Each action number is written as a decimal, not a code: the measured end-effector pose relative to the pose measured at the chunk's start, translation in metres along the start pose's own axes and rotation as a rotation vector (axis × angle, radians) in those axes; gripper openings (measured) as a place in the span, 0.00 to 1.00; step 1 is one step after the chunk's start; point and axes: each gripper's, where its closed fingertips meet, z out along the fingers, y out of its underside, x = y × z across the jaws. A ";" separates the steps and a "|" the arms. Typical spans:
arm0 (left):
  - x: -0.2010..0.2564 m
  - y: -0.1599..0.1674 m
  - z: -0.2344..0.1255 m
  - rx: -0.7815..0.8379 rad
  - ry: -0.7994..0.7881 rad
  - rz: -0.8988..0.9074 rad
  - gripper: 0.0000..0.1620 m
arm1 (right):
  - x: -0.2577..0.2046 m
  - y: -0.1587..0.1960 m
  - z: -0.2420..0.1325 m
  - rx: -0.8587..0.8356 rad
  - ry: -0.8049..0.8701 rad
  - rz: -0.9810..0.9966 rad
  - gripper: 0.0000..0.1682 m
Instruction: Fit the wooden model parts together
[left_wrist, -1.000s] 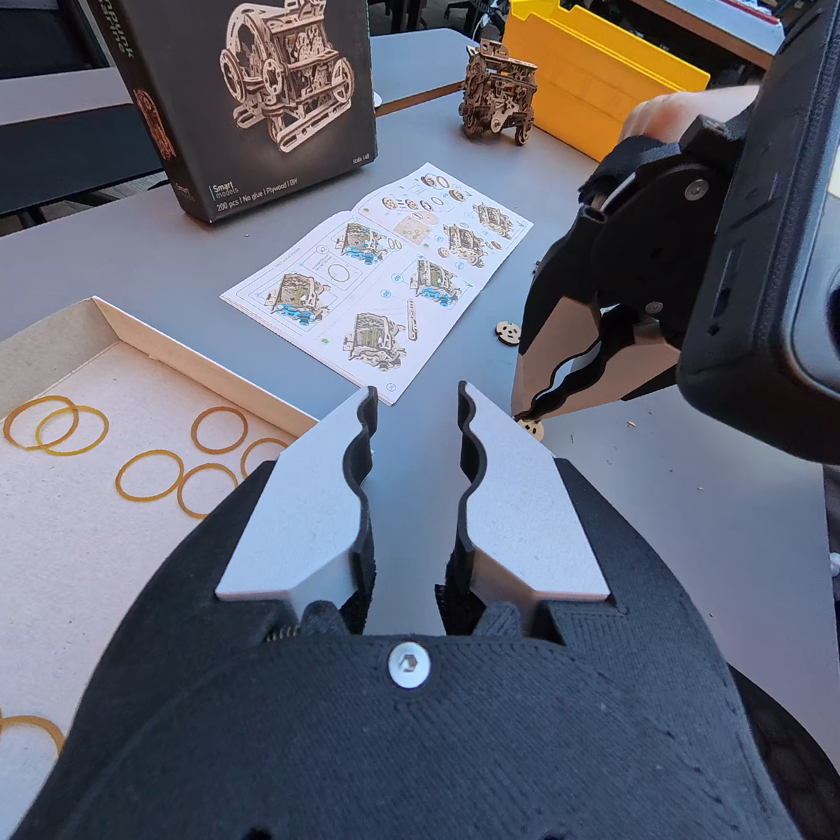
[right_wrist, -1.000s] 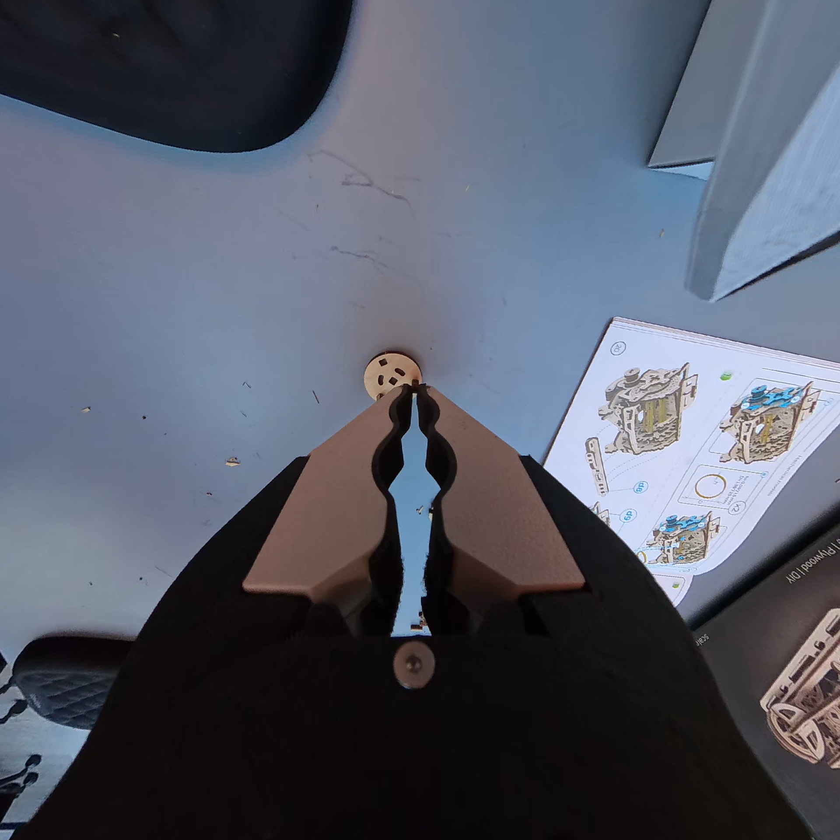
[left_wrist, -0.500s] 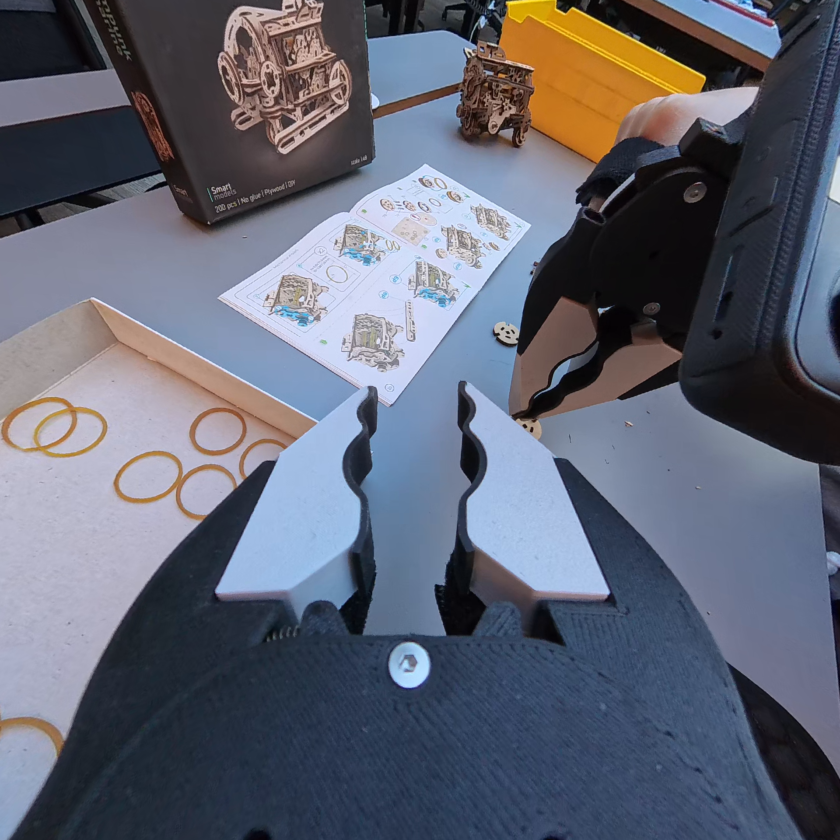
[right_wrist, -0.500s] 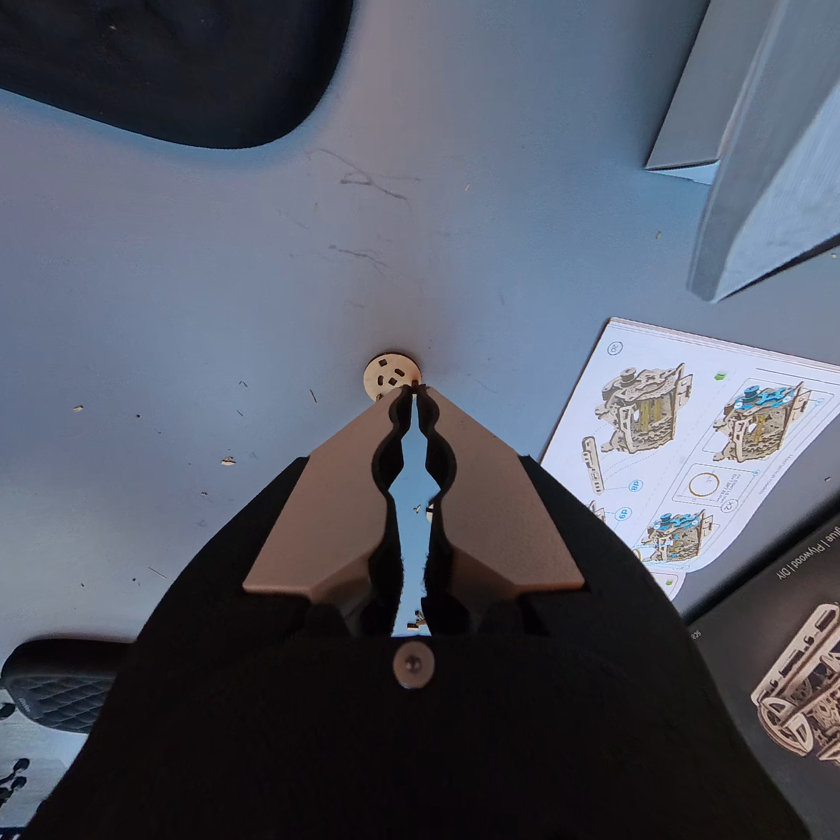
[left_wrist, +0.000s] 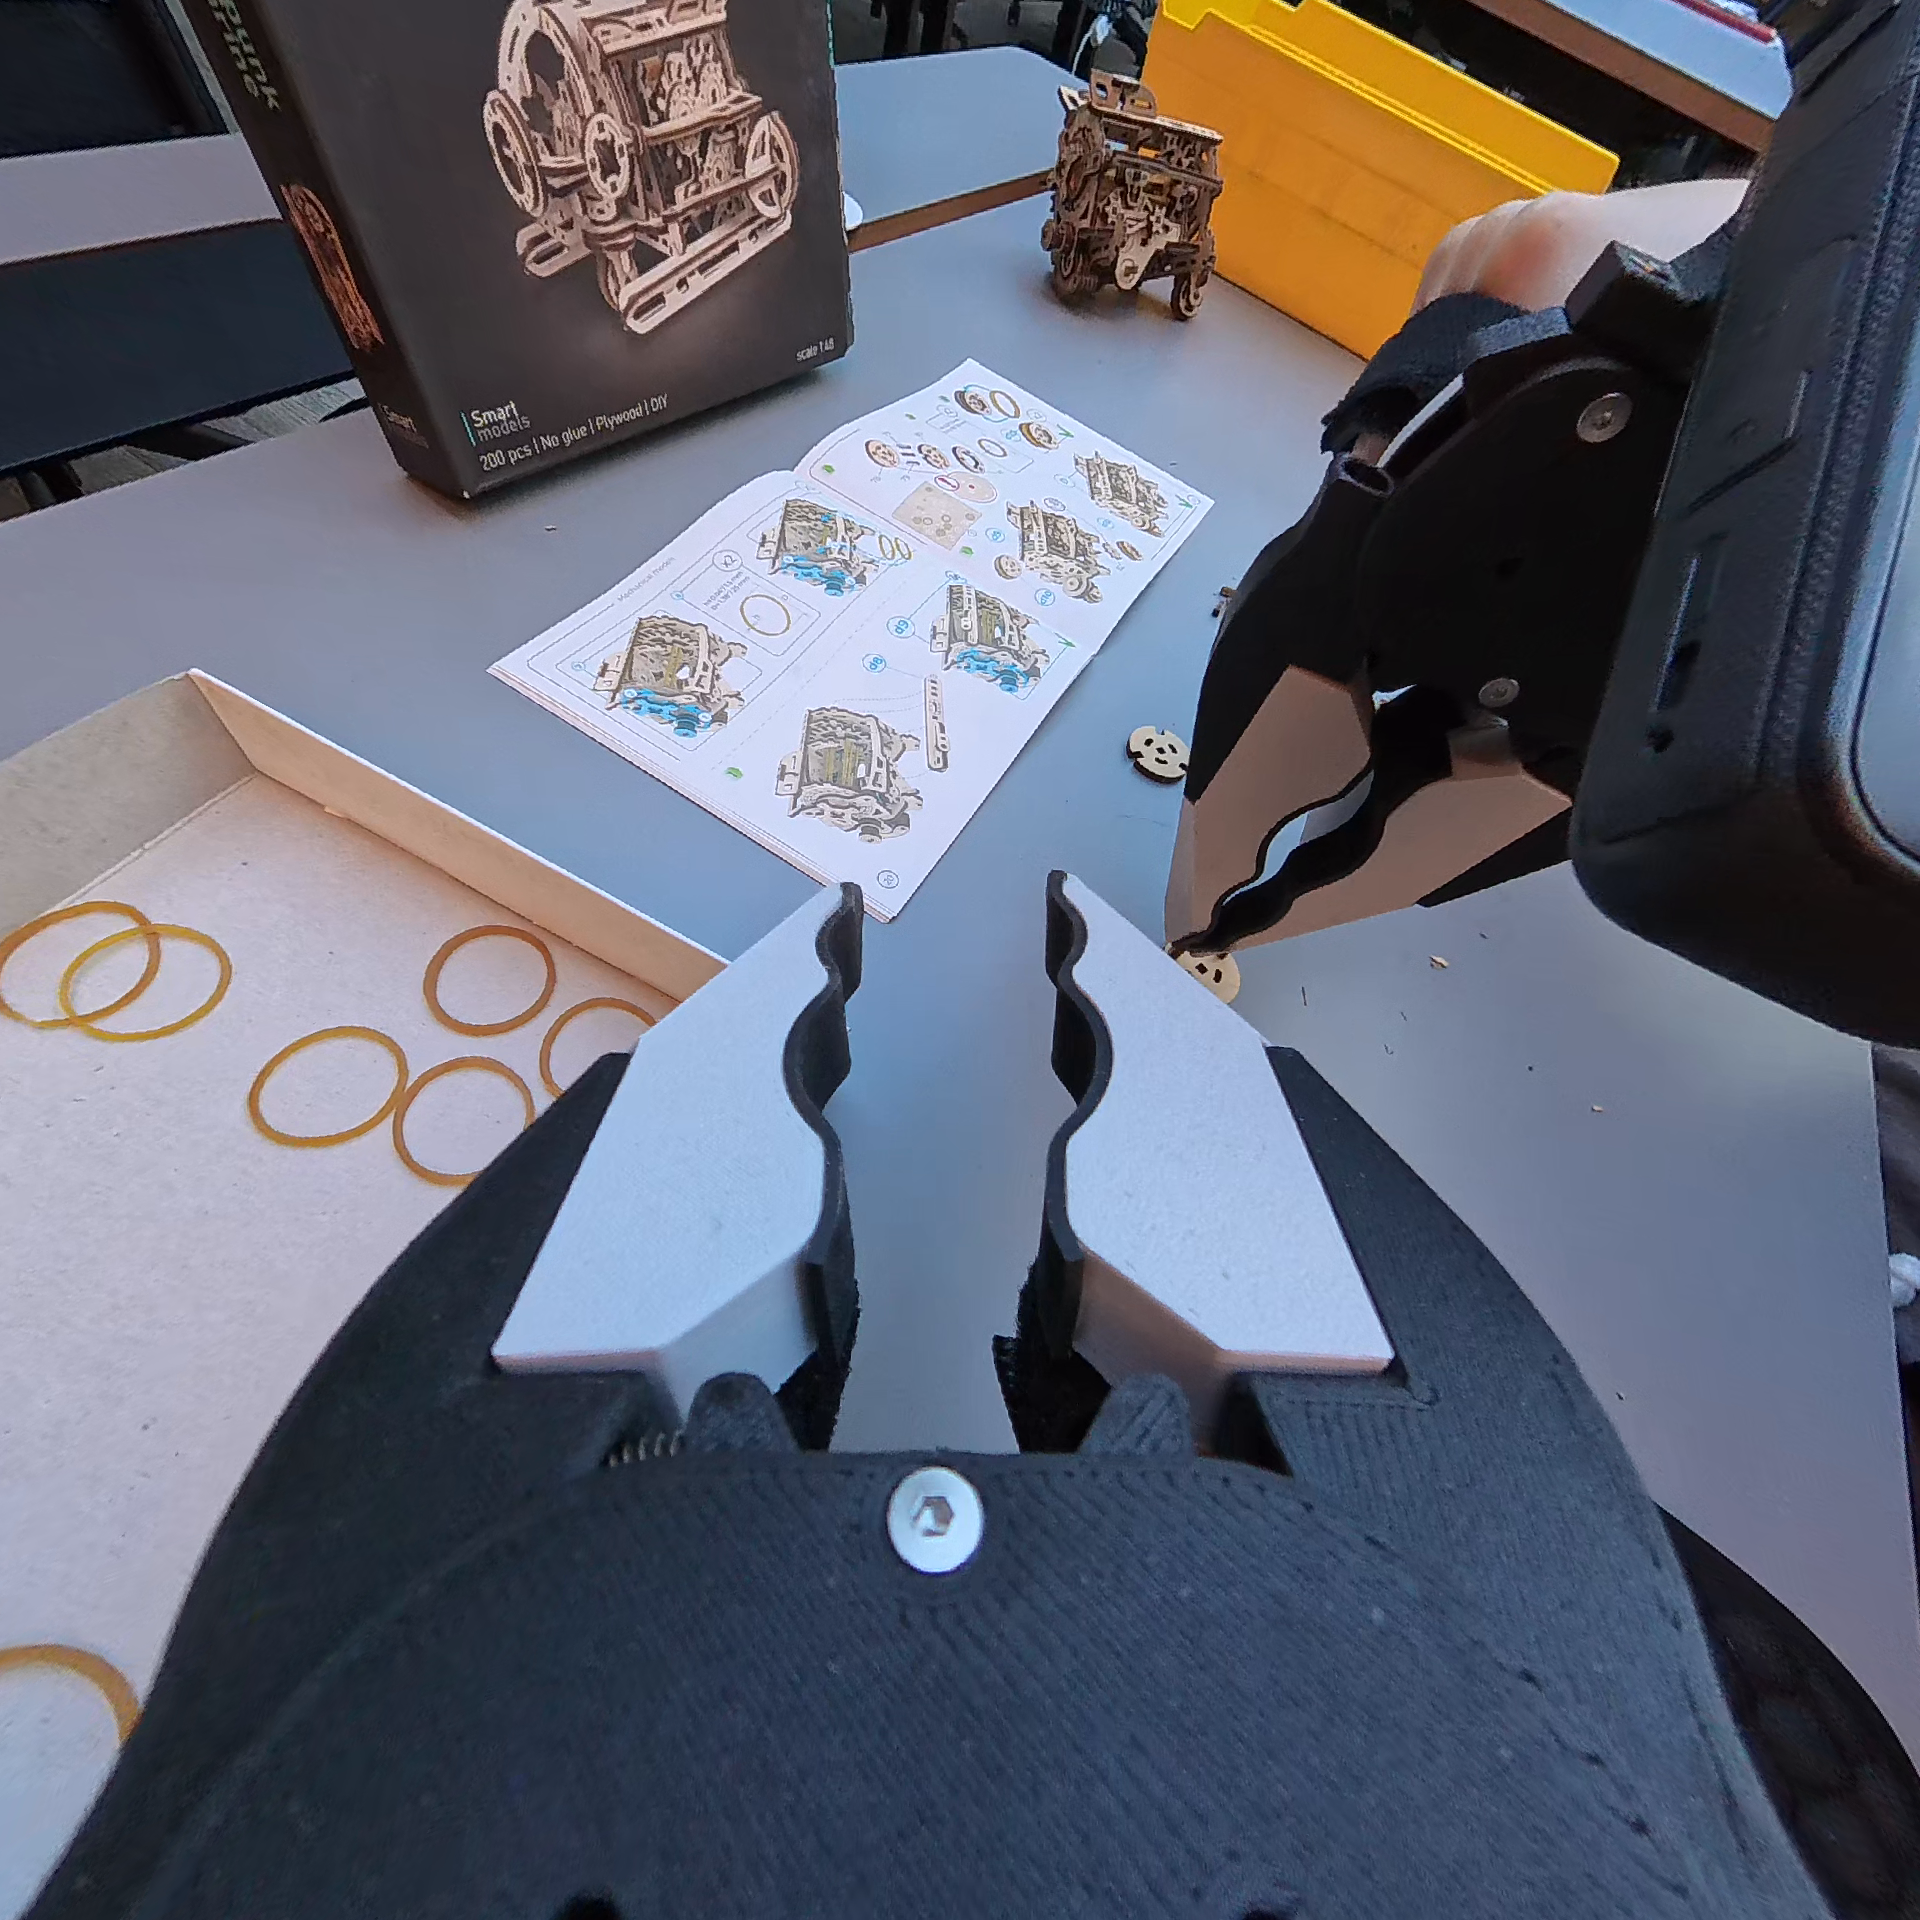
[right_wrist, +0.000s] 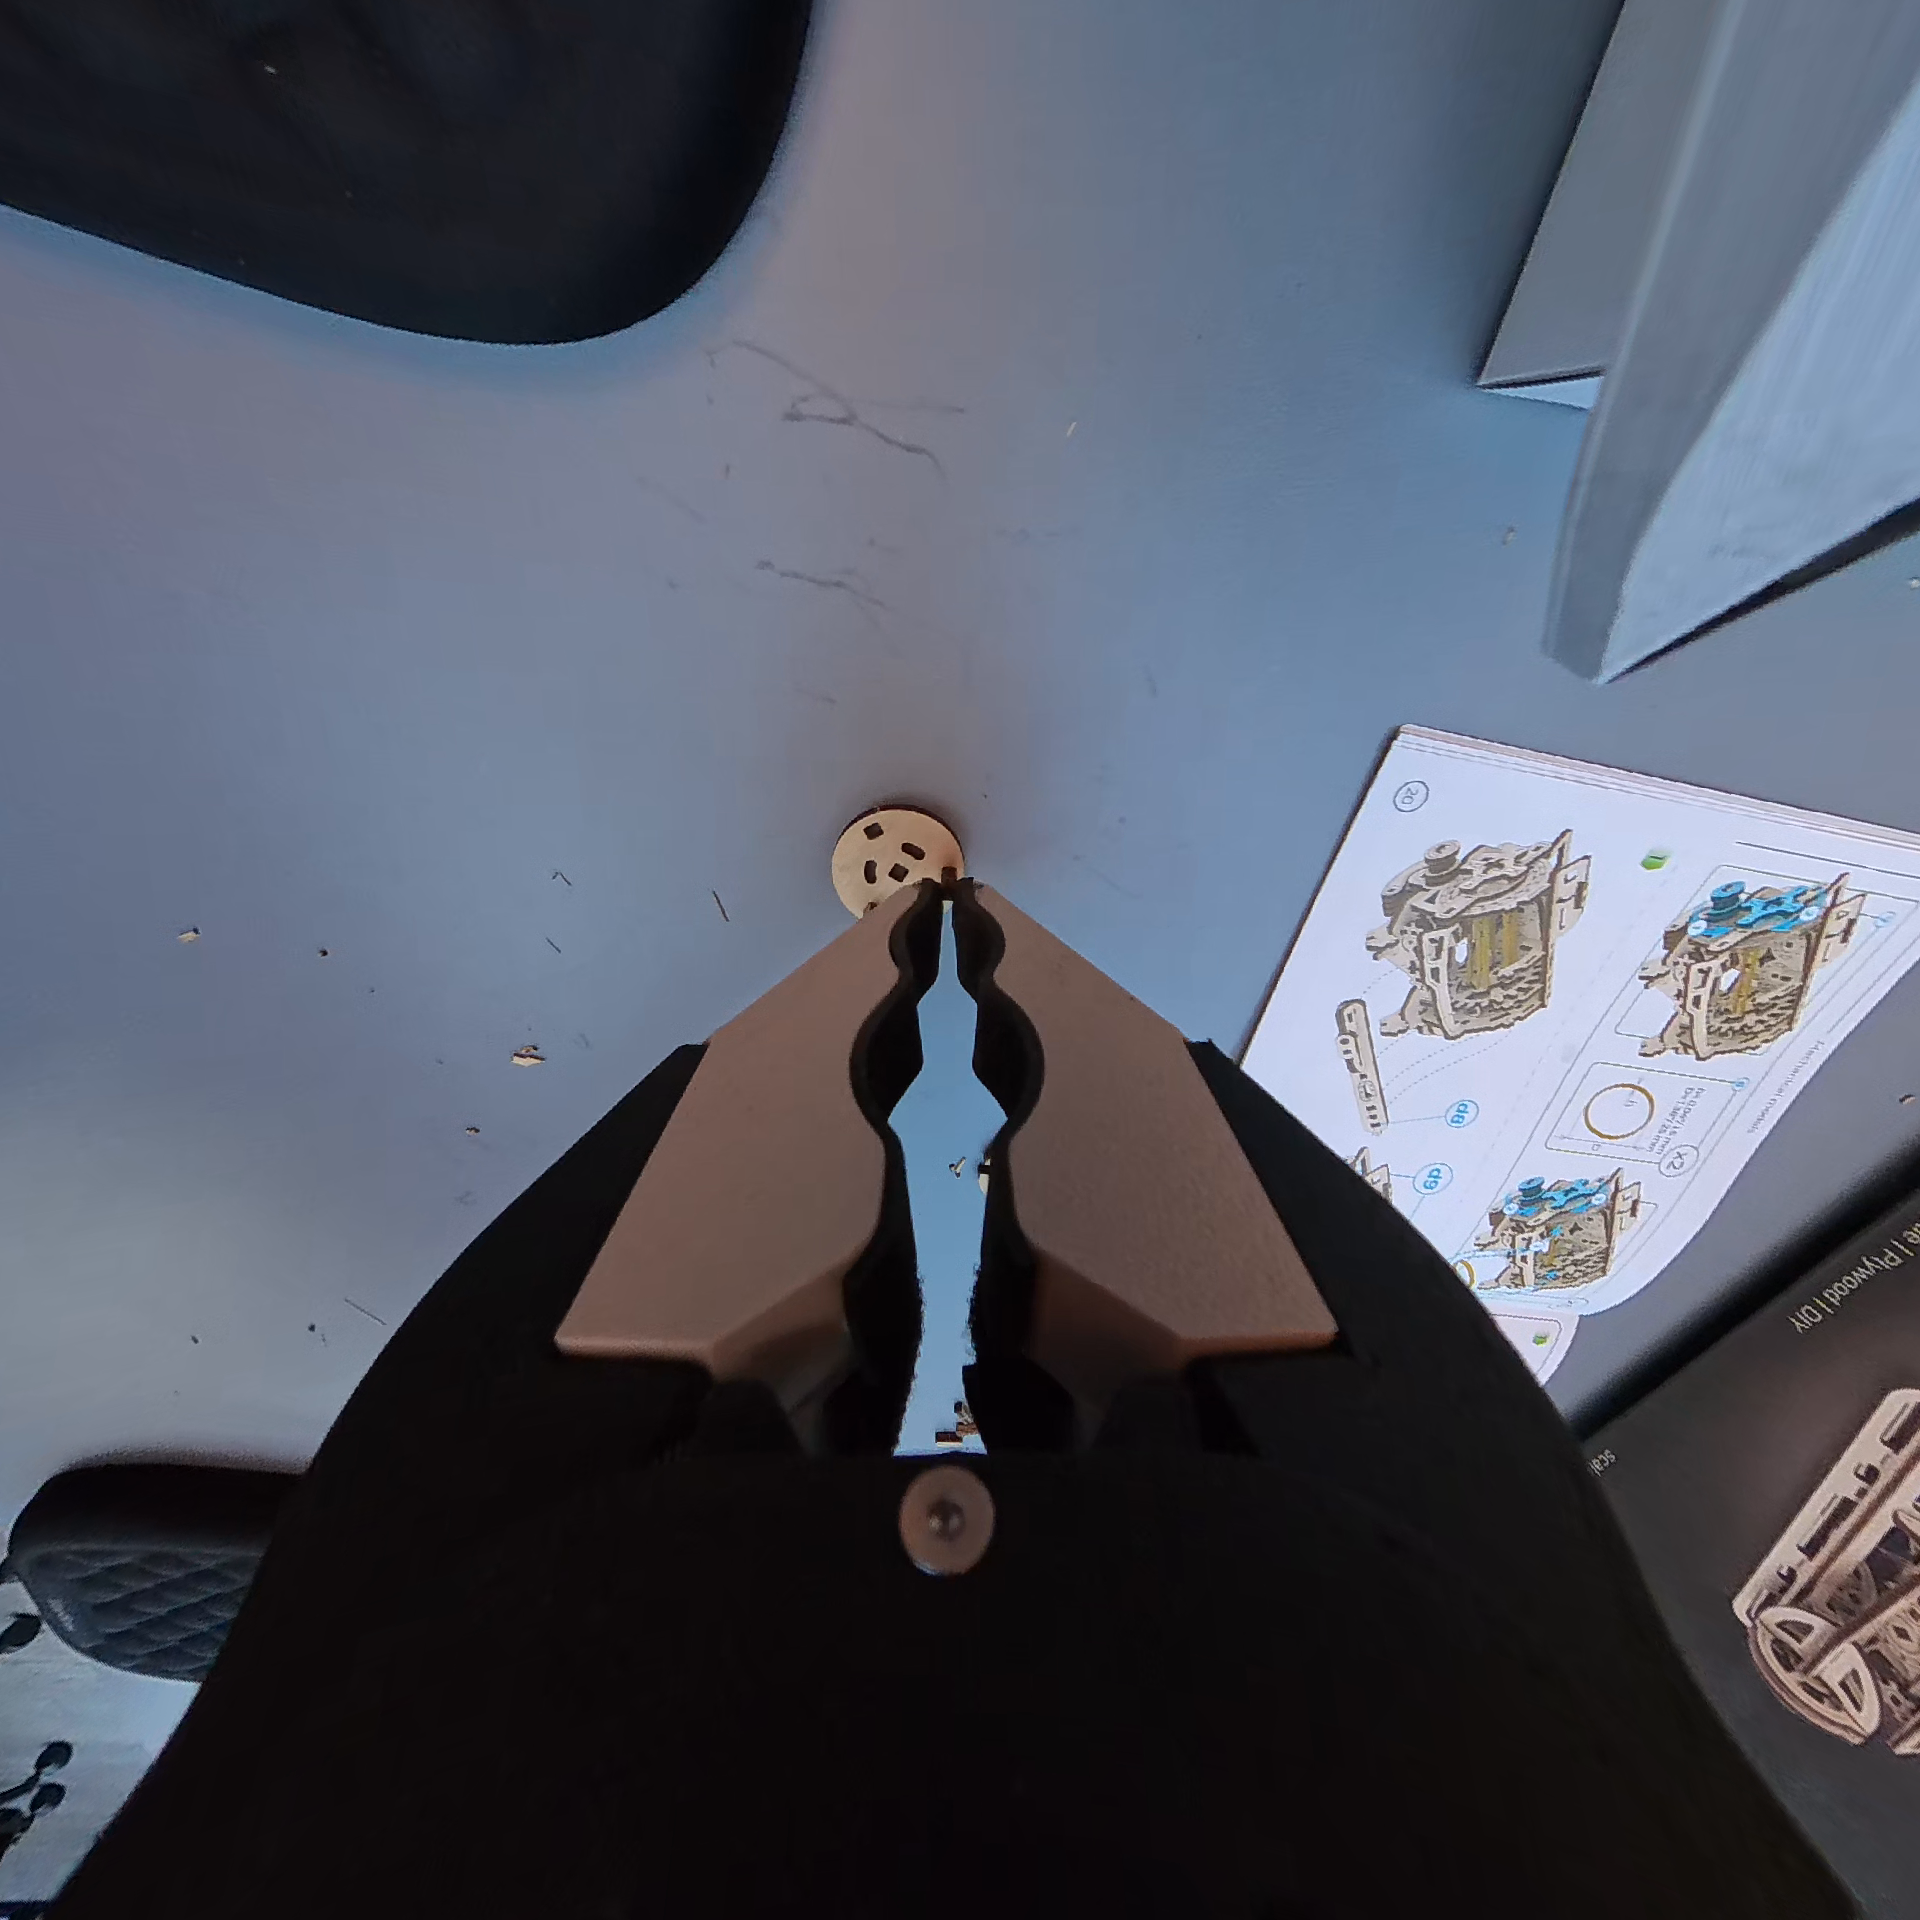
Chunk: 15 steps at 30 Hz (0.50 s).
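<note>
Jaws of the right gripper (right_wrist: 948, 894) were nearly pressed together, their tips down on the edge of a small round wooden disc (right_wrist: 888, 860) that lay flat on the grey bench (right_wrist: 520, 644); whether the tips actually pinched the disc or only touched it could not be told. From the left wrist view the same right gripper (left_wrist: 1195, 948) came in steeply from the right, a hand (left_wrist: 1538, 244) behind it, its tips on the disc (left_wrist: 1214, 975). A second, slotted wooden disc (left_wrist: 1156, 750) lay farther off beside the open instruction booklet (left_wrist: 862, 634). The left gripper (left_wrist: 951, 904) hovered over bare bench with its jaws spread and nothing between them. To its left sat a shallow cardboard tray (left_wrist: 436, 821) with rubber bands (left_wrist: 327, 1086) scattered in it. At the far side stood the dark kit box (left_wrist: 540, 229), an assembled wooden model (left_wrist: 1132, 197) and a yellow bin (left_wrist: 1351, 177).
</note>
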 end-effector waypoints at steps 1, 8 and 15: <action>0.000 0.000 0.000 -0.002 -0.001 0.002 0.21 | 0.000 0.000 0.000 0.000 0.000 0.000 0.01; 0.000 0.000 0.000 -0.001 0.000 0.006 0.21 | 0.000 0.000 0.000 -0.003 0.008 -0.017 0.01; -0.006 -0.007 -0.013 0.039 -0.024 0.001 0.20 | 0.000 0.000 0.000 -0.025 0.041 -0.065 0.01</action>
